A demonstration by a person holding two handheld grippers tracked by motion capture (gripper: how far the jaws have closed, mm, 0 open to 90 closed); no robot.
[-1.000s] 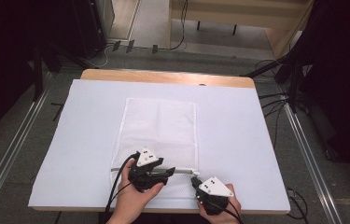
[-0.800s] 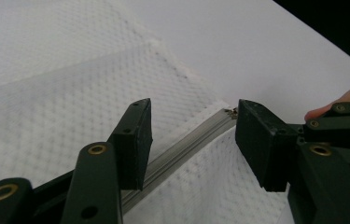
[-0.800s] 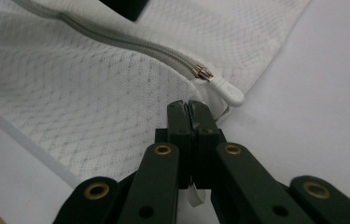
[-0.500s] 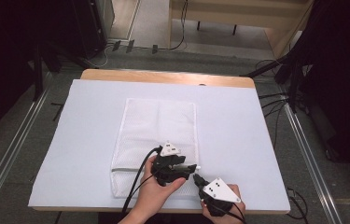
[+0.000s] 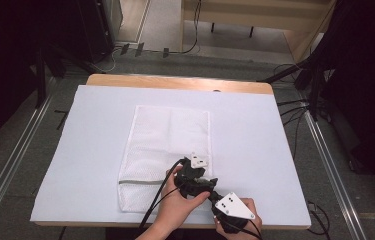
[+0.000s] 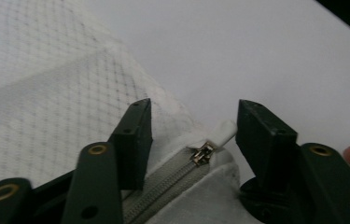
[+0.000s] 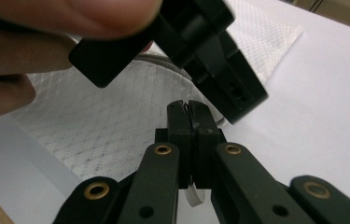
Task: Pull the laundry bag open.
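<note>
Straddling the zipper slider [image 6: 204, 154], left gripper [image 6: 191, 135] gapes; right gripper [image 7: 191, 122] pinches the mesh bag [image 7: 116, 126]

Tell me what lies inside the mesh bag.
Through the white mesh bag nothing bulky shows; it lies flat on the table. Its near end is hidden by the left tongs and hand.

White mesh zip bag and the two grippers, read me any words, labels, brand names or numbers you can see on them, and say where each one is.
None: no readable text in any view.
White mesh zip bag: plain netting, no label visible.
Metal zip slider: no legible marking.
Left gripper, right gripper: black jaws with brass rivets, no lettering.
Grey three-cornered plate: a few small dots, no writing.
</note>
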